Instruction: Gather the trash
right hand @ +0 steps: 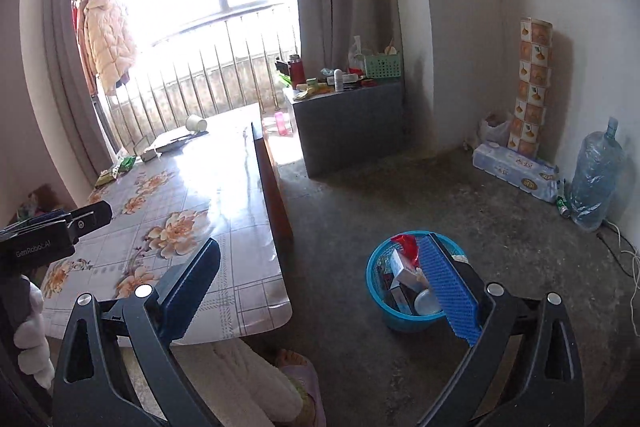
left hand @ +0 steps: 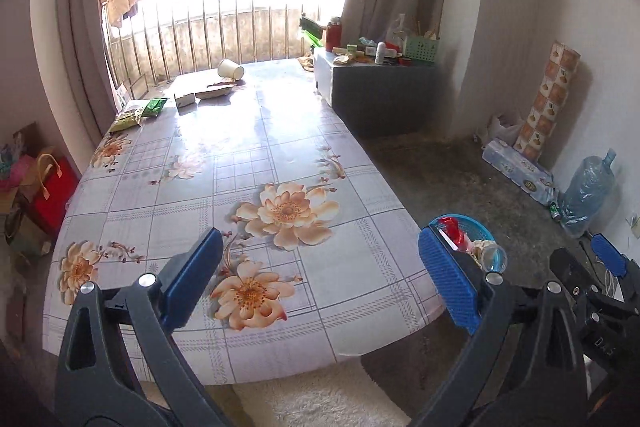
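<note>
Trash lies at the far end of the flower-cloth table (left hand: 248, 187): a tipped paper cup (left hand: 230, 69), a flat cardboard tray (left hand: 214, 91), a small box (left hand: 185, 99), a green wrapper (left hand: 155, 105) and a yellow-green wrapper (left hand: 128, 119). A blue basket (right hand: 372, 271) stands on the floor right of the table, holding a red wrapper (right hand: 406, 245), small boxes and a clear lid. My left gripper (left hand: 320, 267) hangs open and empty over the near table end. My right gripper (right hand: 320, 275) is open and empty, its right finger in front of the basket.
A grey cabinet (left hand: 380, 95) loaded with bottles and a green crate stands past the table's right side. Against the right wall are a water jug (right hand: 596, 179), a pack of tissue rolls (right hand: 516, 173) and a patterned roll (right hand: 532, 87). Bags (left hand: 44, 187) sit left of the table.
</note>
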A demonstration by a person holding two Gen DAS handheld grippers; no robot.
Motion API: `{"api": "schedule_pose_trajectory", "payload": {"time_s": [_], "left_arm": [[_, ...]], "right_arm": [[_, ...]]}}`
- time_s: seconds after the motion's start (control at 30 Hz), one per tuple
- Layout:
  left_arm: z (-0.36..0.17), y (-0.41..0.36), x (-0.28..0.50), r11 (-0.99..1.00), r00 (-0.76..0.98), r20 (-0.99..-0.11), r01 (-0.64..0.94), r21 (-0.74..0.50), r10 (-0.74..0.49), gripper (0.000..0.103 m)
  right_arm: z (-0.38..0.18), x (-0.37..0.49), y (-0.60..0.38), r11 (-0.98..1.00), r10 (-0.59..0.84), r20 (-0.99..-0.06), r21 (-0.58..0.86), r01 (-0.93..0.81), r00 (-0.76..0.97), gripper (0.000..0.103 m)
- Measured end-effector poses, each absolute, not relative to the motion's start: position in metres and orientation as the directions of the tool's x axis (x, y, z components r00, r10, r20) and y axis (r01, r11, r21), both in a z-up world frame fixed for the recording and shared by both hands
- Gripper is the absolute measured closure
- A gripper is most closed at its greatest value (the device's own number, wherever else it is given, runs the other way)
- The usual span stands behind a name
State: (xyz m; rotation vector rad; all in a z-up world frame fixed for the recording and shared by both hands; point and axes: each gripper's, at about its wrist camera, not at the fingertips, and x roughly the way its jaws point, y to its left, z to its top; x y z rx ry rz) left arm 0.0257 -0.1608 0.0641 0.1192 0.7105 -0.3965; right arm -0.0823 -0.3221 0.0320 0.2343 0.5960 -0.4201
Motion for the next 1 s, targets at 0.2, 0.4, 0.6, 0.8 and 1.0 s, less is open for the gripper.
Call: {"api": "schedule_pose_trajectory", "payload": {"time_s": [0.2, 0.4, 0.6, 0.8, 1.0], "left_arm": [[0.04, -0.154, 0.022, 0.95, 0.659, -0.728, 0.31, 0.034, -0.189, 0.009], [0.009, -0.143, 0.021, 0.966, 0.584, -0.807, 0.247, 0.074, -0.087, 0.009], [-0.005, -0.134, 0.025, 0.972, 0.534, -0.844, 0.218, 0.083, -0.048, 0.009], [-0.008, -0.133, 0.025, 0.973, 0.51, -0.857, 0.224, 0.058, -0.066, 0.009], [-0.013, -0.135, 0.027, 0.97, 0.499, -0.864, 0.236, 0.059, -0.069, 0.009]], "right_arm": [[0.018, -0.076, -0.315, 0.87, -0.326, -0.677, 0.059, 0.49, 0.659, 0.006], [-0.006, -0.07, -0.3, 0.887, -0.333, -0.747, -0.04, 0.461, 0.576, 0.006], [-0.012, -0.068, -0.3, 0.892, -0.313, -0.775, -0.042, 0.45, 0.549, 0.007], [-0.011, -0.069, -0.304, 0.881, -0.324, -0.784, -0.047, 0.47, 0.529, 0.007], [-0.011, -0.074, -0.311, 0.864, -0.35, -0.786, -0.06, 0.5, 0.509, 0.006]]}}
